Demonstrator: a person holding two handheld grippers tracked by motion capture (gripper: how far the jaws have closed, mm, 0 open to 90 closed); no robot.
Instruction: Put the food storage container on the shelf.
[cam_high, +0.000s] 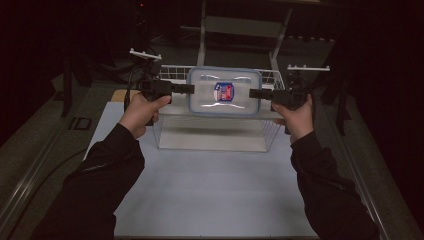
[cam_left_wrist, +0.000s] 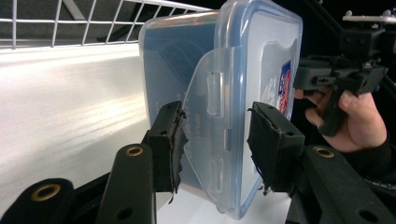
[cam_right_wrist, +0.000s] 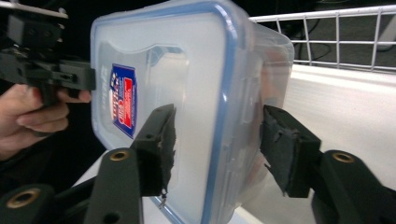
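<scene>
A clear plastic container (cam_high: 224, 92) with a blue-rimmed lid and a red and blue label hangs level over a white wire basket (cam_high: 172, 71). My left gripper (cam_high: 192, 89) is shut on its left end. In the left gripper view the gripper (cam_left_wrist: 215, 121) has its jaws on either side of the side latch of the container (cam_left_wrist: 224, 70). My right gripper (cam_high: 251, 93) is shut on the opposite end. In the right gripper view the gripper (cam_right_wrist: 218, 121) has one jaw on the lid and one on the body of the container (cam_right_wrist: 187, 70).
The basket stands at the far middle of a white sheet (cam_high: 210, 190) on the table, its wire wall (cam_left_wrist: 93, 23) close behind the container. A white metal frame (cam_high: 240, 25) rises behind the basket. Dark surroundings flank the table on both sides.
</scene>
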